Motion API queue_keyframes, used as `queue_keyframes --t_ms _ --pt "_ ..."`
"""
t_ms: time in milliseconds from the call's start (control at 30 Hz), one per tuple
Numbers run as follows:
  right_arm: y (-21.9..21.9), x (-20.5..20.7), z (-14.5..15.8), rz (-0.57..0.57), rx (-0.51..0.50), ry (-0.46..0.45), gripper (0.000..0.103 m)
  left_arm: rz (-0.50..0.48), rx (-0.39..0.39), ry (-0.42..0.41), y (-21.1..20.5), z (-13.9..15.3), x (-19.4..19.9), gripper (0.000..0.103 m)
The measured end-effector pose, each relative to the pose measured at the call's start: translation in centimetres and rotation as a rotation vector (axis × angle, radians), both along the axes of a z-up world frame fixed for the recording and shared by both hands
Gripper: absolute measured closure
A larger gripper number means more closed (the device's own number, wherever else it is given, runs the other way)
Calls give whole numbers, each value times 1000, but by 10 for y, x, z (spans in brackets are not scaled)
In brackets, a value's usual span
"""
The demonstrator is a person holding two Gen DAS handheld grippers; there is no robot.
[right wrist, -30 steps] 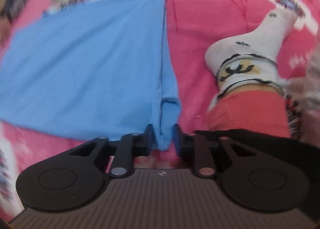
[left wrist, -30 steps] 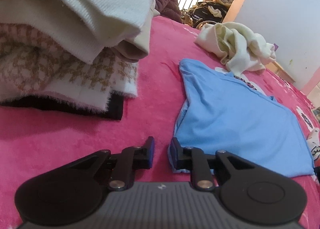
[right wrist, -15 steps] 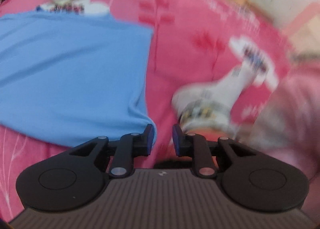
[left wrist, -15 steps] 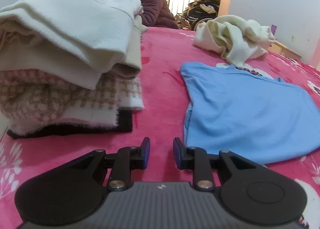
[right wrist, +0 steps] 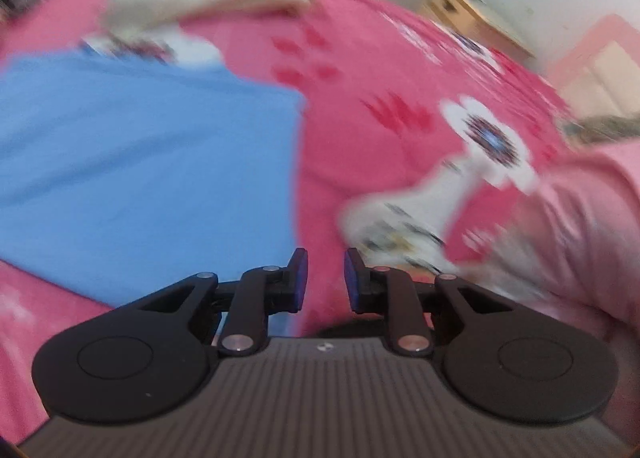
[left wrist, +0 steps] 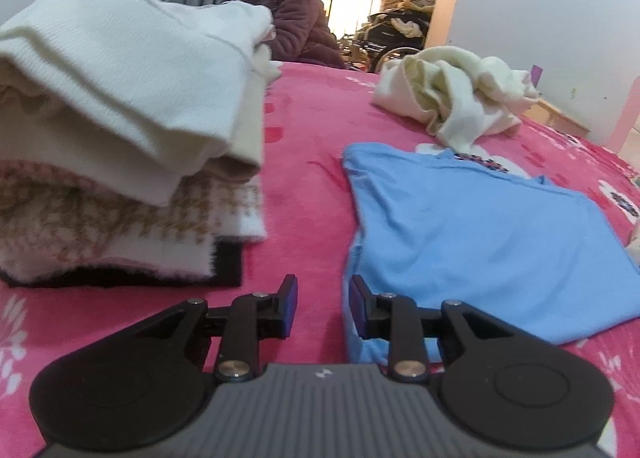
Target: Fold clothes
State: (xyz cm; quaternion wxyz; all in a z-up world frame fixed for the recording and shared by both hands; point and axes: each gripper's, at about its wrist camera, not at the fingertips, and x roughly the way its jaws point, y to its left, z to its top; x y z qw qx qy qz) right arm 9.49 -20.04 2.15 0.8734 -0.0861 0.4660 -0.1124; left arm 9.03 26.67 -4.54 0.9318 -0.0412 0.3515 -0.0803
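Observation:
A light blue shirt (left wrist: 480, 234) lies spread flat on the pink bedspread (left wrist: 304, 186); it also shows in the right wrist view (right wrist: 132, 162). My left gripper (left wrist: 319, 304) is open and empty, just off the shirt's near left corner. My right gripper (right wrist: 325, 278) is open and empty, just right of the shirt's right edge; this view is blurred. A rumpled cream garment (left wrist: 452, 102) lies beyond the shirt.
A stack of folded cream, houndstooth and black clothes (left wrist: 120, 154) stands at the left. A white patterned sock (right wrist: 416, 218) lies right of the shirt. A person in a purple coat (left wrist: 280, 6) sits beyond the bed. A wooden cabinet (right wrist: 472, 14) stands by the wall.
Both grippers let go of the blue shirt's corners and opened. They lifted and drew back a little; the shirt now lies flat.

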Motion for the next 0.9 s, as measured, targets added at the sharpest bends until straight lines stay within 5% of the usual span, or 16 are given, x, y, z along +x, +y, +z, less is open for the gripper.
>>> queue_keyframes --t_ms 200,333,433,533,600,733,900 --pt "24 32 -15 71 192 -22 85 -14 41 59 -15 -18 -2 71" --pt "5 38 -71 -51 117 178 85 -3 47 65 -16 -17 -2 70" --pt "11 35 -62 -42 -3 143 85 13 42 76 -15 -17 -1 68" --pt "67 42 -22 170 -101 -39 85 26 54 85 -17 -17 -1 68" --pt "120 55 -1 348 -61 -127 83 35 62 90 -19 -17 0 68" --pt "208 94 1 614 177 -154 85 56 77 98 -22 -18 -1 68" --pt "297 153 -38 815 282 -60 95 70 116 111 -27 -16 -1 67"
